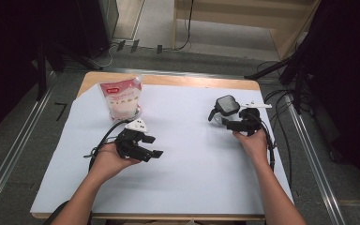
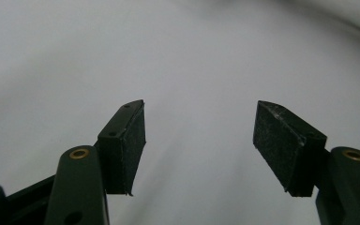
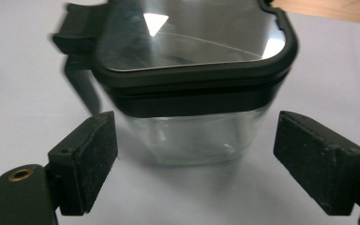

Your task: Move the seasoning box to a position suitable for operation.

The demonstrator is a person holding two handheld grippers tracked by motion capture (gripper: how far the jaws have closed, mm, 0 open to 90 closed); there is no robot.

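Clear jar (image 3: pixel 192 126) carries no label; bag's (image 1: pixel 121 100) red print is unreadable.

The jar (image 1: pixel 226 108) is a clear, square-bodied container with rounded corners, capped by a black-rimmed lid with a see-through top and a black latch on one side. It stands upright and empty on the white sheet at the table's far right.

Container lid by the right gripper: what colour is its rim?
Black rim around a clear panel on the container lid, above a clear body; it shows best in the right gripper view.
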